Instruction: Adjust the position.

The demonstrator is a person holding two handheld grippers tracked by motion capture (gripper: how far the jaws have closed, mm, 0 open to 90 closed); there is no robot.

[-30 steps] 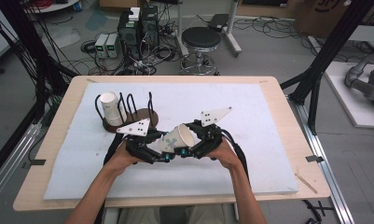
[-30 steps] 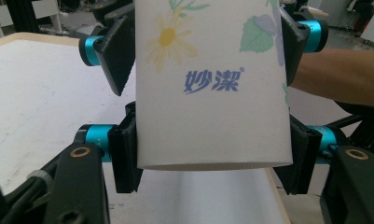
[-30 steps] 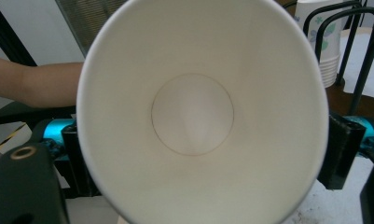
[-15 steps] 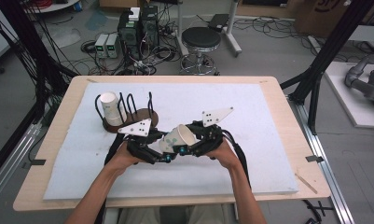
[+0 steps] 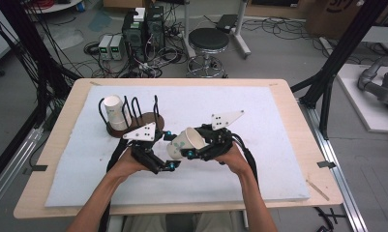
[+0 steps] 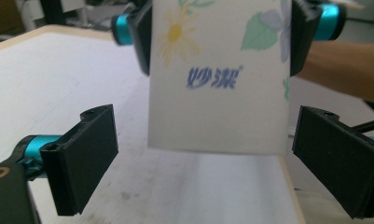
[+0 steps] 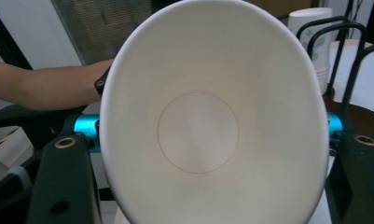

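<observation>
1. Two paper cups in sight: one held above the white mat (image 5: pixel 278 159), one standing upright in the wire rack (image 5: pixel 133 113) at the table's far left.
2. Held cup (image 5: pixel 186 143): tipped on its side between the two grippers, rim toward the right one, empty inside (image 7: pixel 198 135); flower print and blue lettering on the wall (image 6: pixel 217 79).
3. Right gripper (image 5: pixel 194 144): fingers pinching the cup near its rim, wall squeezed oval.
4. Left gripper (image 5: pixel 170 150): fingers (image 6: pixel 89 158) just been opening, now spread either side of the cup's base, clear of it.
5. Rack cup (image 5: pixel 115 111): white, in the leftmost slot; contents cannot be told.
6. One rack, on a round dark base.
</observation>
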